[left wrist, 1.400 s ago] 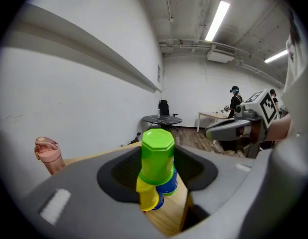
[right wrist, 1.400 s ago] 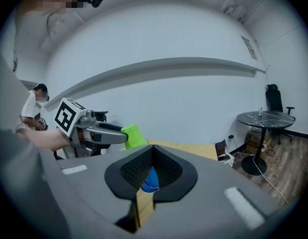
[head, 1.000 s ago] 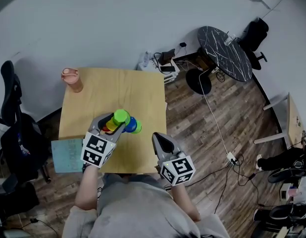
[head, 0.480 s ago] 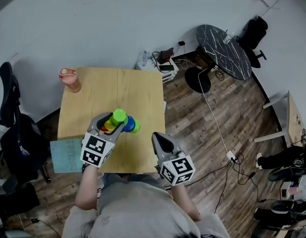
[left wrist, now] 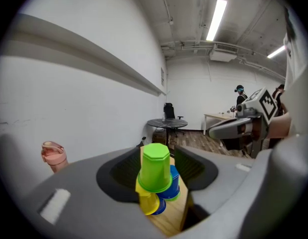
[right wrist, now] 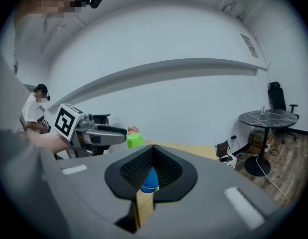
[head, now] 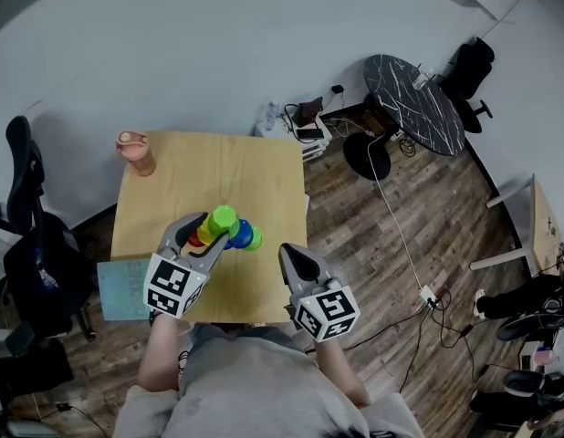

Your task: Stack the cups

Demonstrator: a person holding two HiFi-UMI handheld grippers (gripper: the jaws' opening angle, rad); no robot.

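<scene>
As L tool (head: pixel 209 231) just opened, cup stack (left wrist: pixel 155 176) between; prob. free

Cup stack (head: pixel 224 227) on table (head: pixel 255 172) — bottle (head: pixel 136 153) behind-left

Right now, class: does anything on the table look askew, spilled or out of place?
Nothing stands out. The green cup sits upright atop the cup pile, between the left gripper's jaws, which have just been opening; the pink bottle stands upright.
</scene>
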